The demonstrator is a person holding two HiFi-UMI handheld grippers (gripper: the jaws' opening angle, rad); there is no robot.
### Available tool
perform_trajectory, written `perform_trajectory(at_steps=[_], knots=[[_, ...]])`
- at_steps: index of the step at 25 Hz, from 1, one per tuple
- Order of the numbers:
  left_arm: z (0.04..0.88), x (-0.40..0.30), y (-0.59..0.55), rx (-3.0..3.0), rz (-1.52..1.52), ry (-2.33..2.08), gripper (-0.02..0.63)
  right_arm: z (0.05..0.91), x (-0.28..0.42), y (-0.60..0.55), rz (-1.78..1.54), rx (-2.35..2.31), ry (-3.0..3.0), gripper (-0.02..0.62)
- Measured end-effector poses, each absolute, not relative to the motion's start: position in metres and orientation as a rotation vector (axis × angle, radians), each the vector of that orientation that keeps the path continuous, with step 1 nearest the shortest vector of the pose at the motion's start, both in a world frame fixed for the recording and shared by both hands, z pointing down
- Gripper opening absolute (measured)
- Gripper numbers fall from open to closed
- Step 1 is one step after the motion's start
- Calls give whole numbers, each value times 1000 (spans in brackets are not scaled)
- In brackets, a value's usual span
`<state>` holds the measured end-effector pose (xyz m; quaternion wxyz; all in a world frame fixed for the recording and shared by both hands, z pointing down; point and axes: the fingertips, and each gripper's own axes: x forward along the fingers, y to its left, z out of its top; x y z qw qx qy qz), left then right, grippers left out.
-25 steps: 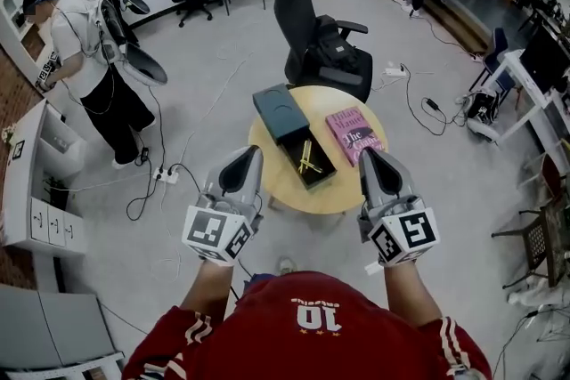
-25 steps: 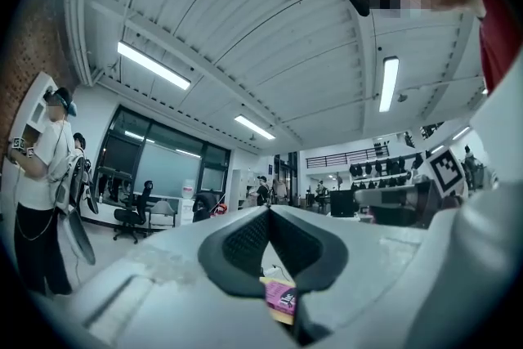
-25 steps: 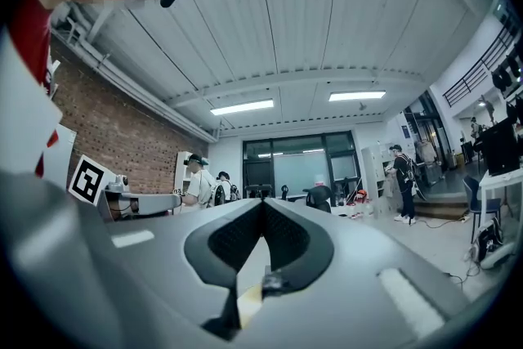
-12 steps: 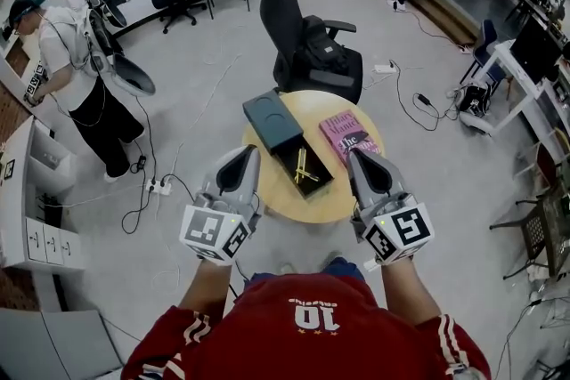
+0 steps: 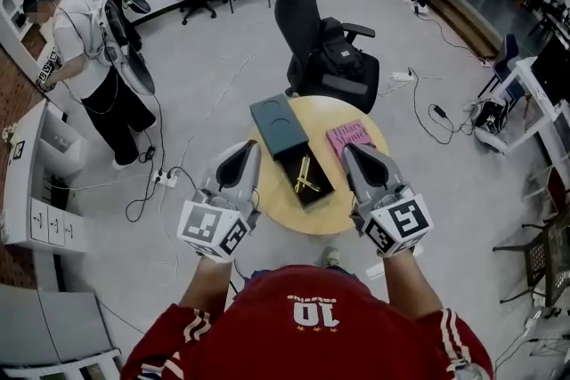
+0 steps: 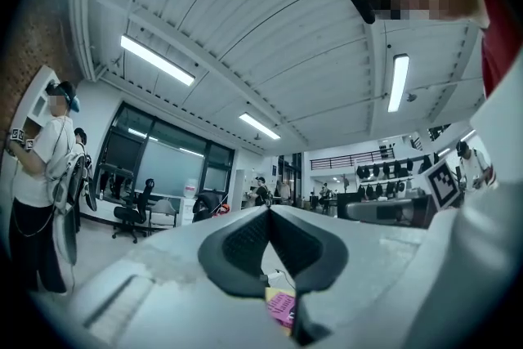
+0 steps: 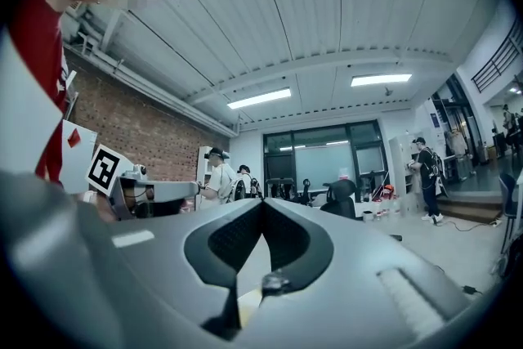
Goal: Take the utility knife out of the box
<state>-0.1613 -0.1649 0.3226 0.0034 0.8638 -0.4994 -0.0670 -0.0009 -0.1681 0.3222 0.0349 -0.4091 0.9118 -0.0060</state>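
One yellow knife [image 5: 305, 176] lies inside the open black box [image 5: 322, 188], which sits near the middle of the round worktop [image 5: 303, 218]. A dark lid [image 5: 278, 124] lies at the box's far end, touching it. A pink book [image 5: 349, 139] lies just beside the box on the right.

The left hand-held gripper [image 5: 246, 152] and the right hand-held gripper [image 5: 353, 152] are held on either side of the box, clear of it. In the head view the right one covers the book's near end. Both are clenched, jaws pressed together with nothing between them.

A black chair [image 5: 325, 49] stands just behind the worktop. Two people [image 5: 85, 49] stand well off to the left beside white shelves [image 5: 44, 182], and cables [image 5: 160, 178] trail over the grey floor.
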Motion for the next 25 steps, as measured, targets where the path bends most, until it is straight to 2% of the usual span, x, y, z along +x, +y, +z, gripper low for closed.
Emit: perform_trajectory(at_steps=[6,7,19,25], knots=[[326,-155,-179,2672,-212,-1619,3,327,-5,-184,13,-1167,2861,4],[327,-154,-180,2670,-209,-1622,3,328,-5,-186,12,-1157,2864,31],[336,-150,-184,2638,-161,-1677,3,373,-17,-213,-45,-1003,3006,154],[351,-150,-183,2598,-122,-1690,3,431,-19,-227,-187,-928,3120,152]])
